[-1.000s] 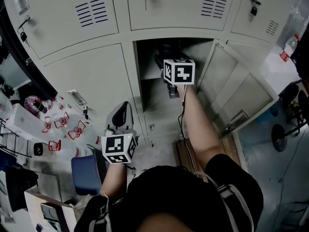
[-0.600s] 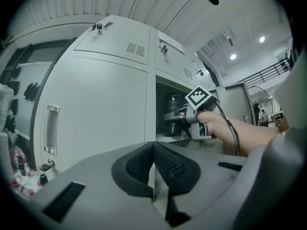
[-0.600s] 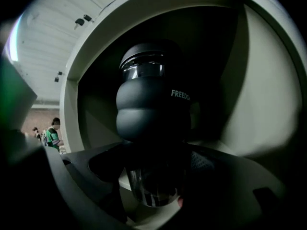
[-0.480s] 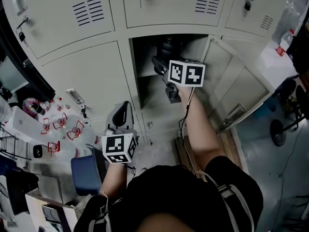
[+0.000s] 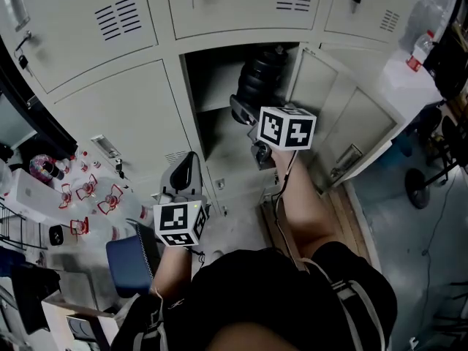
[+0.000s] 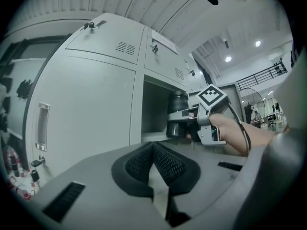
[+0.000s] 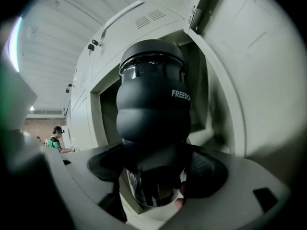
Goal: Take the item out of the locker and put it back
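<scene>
At upper centre of the head view, dark bottle (image 5: pixel 263 79) sits upright in the mouth of the open locker compartment (image 5: pixel 212 86), over its inner shelf (image 6: pixel 156 136); contact with the shelf can't be told. Right claw (image 5: pixel 250 115) is clamped on the bottle's lower end. In the right gripper view the jaws stand wide, with the pads pressed against the narrower base either side and the bulged body filling mid-frame. Locker door (image 5: pixel 344 119) is swung open to the right of it. Left claw (image 5: pixel 183 175) is at lower left, well apart from the locker, jaws together with nothing between them.
</scene>
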Action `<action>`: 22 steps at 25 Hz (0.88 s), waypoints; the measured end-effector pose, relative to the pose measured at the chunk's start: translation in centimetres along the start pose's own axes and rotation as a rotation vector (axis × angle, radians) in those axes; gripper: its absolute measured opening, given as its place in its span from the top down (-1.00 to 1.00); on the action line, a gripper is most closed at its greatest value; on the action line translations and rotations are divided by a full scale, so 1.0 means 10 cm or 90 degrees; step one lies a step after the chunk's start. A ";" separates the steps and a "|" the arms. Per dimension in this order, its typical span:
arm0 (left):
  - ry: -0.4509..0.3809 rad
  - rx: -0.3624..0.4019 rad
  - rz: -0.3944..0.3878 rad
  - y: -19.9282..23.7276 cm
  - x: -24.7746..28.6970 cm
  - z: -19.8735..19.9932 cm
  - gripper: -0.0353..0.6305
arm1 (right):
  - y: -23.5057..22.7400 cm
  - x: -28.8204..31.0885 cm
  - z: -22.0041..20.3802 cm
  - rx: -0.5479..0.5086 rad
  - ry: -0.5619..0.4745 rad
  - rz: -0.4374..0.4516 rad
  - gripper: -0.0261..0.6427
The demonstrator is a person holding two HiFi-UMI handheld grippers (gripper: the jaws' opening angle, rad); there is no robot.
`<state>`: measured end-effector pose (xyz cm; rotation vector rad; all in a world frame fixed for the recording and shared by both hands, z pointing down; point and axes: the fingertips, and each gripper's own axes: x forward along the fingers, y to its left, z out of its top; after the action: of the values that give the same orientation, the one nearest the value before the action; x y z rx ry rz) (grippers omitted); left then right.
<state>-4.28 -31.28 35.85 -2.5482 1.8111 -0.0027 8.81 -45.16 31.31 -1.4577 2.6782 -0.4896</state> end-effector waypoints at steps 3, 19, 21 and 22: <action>0.002 0.001 -0.009 -0.06 0.01 -0.01 0.86 | 0.04 -0.14 -0.08 -0.019 -0.002 -0.001 -0.24; 0.017 -0.011 -0.046 -0.29 0.16 -0.13 0.86 | 0.05 -0.74 -0.73 -0.128 -0.048 -0.022 -0.24; 0.018 -0.011 -0.048 -0.29 0.17 -0.15 0.86 | 0.02 -0.77 -0.85 -0.133 -0.040 -0.025 -0.24; 0.019 -0.010 -0.048 -0.29 0.18 -0.16 0.86 | 0.00 -0.77 -0.89 -0.138 -0.035 -0.030 -0.24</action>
<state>-1.00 -32.07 37.50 -2.6396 1.7306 -0.0277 11.32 -36.53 38.98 -1.5631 2.7303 -0.1617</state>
